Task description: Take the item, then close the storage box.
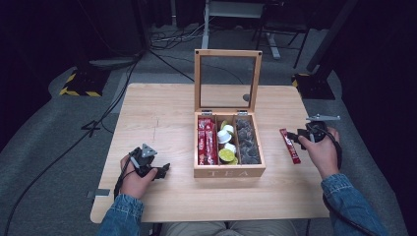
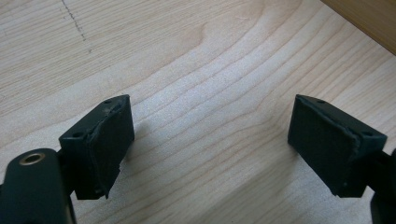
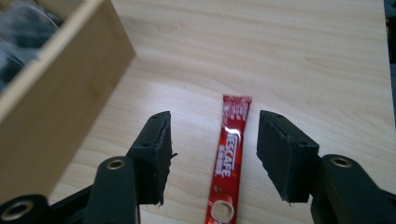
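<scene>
A red Nescafe stick sachet (image 1: 290,145) lies flat on the wooden table (image 1: 162,108), to the right of the tea box (image 1: 229,171). In the right gripper view the sachet (image 3: 228,158) lies between the jaws of my right gripper (image 3: 212,154), which is open with neither pad touching it. In the high view my right gripper (image 1: 296,137) sits just right of the sachet. My left gripper (image 1: 164,168) rests near the table's front left; its jaws stand wide apart (image 2: 210,144) over bare wood.
The wooden tea box has its glass lid (image 1: 227,81) standing upright. It holds red sachets (image 1: 207,141), round capsules (image 1: 226,145) and dark packets (image 1: 247,142) in separate compartments. Its side wall (image 3: 56,93) is close on the left in the right gripper view.
</scene>
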Tool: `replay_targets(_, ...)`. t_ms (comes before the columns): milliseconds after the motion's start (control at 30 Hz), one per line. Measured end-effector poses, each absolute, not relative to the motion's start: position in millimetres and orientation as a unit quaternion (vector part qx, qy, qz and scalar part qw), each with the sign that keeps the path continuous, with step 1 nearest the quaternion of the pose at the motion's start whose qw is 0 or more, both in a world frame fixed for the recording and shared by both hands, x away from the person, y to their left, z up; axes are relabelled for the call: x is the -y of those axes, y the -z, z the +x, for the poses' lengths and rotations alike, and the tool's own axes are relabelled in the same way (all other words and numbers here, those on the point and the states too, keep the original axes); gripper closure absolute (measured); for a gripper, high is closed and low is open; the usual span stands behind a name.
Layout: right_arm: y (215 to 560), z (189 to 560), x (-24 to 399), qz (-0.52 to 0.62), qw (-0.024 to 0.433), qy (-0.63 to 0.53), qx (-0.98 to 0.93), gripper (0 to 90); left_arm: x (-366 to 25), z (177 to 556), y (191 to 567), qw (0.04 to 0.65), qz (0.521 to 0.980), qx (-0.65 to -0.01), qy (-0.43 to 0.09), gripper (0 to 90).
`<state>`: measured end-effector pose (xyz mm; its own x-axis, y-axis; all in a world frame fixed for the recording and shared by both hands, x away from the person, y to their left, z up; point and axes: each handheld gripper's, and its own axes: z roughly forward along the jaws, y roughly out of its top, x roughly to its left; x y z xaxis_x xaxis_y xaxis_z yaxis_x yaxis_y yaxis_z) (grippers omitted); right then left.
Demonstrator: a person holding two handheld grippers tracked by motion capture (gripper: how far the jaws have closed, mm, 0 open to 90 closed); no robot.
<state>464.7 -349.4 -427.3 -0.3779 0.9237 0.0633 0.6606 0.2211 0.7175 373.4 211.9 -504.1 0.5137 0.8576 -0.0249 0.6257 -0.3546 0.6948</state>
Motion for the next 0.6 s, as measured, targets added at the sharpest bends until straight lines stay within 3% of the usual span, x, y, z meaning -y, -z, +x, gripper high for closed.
replay_targets(600, 361.2, 465.5, 321.2, 0.441, 0.209, -0.445, -0.751, 42.9, -212.2, 372.6, 503.9, 0.329, 0.805, -0.461, -0.175, 14.9)
